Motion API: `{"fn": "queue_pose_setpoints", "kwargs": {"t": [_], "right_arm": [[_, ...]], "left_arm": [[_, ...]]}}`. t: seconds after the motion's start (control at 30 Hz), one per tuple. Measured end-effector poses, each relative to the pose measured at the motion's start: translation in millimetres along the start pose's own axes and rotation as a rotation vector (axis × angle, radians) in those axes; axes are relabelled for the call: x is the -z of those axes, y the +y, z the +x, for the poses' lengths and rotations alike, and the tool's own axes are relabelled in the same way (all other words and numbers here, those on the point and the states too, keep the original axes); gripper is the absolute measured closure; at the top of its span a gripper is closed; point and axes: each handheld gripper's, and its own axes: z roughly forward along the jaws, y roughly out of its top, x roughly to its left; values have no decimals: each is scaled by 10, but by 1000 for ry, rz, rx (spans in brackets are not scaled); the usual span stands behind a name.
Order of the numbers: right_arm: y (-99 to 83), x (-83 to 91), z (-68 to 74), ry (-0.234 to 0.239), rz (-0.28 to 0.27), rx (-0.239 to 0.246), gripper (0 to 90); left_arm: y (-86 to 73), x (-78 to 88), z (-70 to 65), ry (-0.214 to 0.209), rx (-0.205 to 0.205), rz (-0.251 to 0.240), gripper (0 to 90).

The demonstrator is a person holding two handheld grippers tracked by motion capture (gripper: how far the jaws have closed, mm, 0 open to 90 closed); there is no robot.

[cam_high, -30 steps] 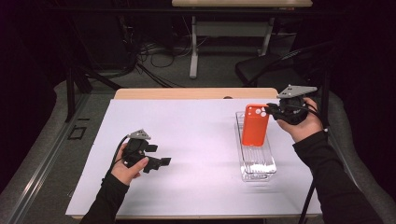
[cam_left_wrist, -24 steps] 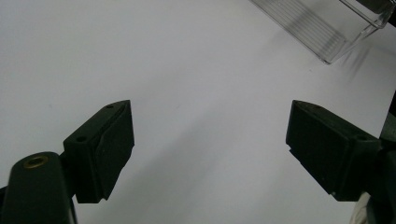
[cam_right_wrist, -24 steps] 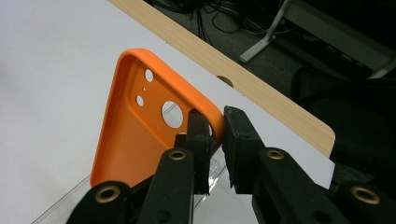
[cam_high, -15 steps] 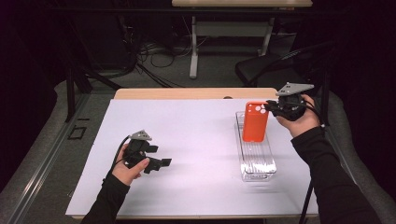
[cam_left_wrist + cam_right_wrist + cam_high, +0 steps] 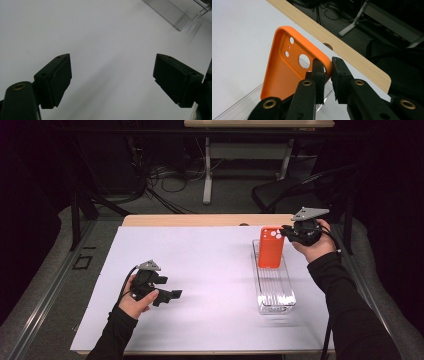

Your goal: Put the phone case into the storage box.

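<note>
An orange phone case point(image 5: 271, 248) stands upright over the far end of a clear plastic tray point(image 5: 274, 287) at the right of the white table cover. My right gripper point(image 5: 285, 233) is shut on the case's top corner; in the right gripper view the case point(image 5: 287, 65) shows its hollow inside with camera holes, and the gripper point(image 5: 327, 71) pinches its rim by the large hole. My left gripper point(image 5: 175, 295) rests low over the cover at the front left, open. The left gripper point(image 5: 112, 77) has only bare white cover between its pads.
The white cover point(image 5: 200, 285) spans most of the wooden table point(image 5: 200, 220), whose far edge shows bare wood. A corner of the clear tray point(image 5: 175, 12) appears at the upper right of the left gripper view. Beyond the table are desk legs, cables and a dark chair point(image 5: 295, 195).
My right hand has carried the orange case slightly lower and toward the tray's far end. The left hand has stayed where it was.
</note>
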Motion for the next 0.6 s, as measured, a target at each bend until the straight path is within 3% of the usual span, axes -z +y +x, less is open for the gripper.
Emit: {"fn": "queue_pose_setpoints", "kwargs": {"t": [0.27,0.6], "right_arm": [[-37,-130,-55,-8,-11,6,814],[-89,-231,-106,-55,-51,22,814]], "left_arm": [[-8,-3,7,0,3,2,158],[-10,12,23,1,8,-1,158]]}}
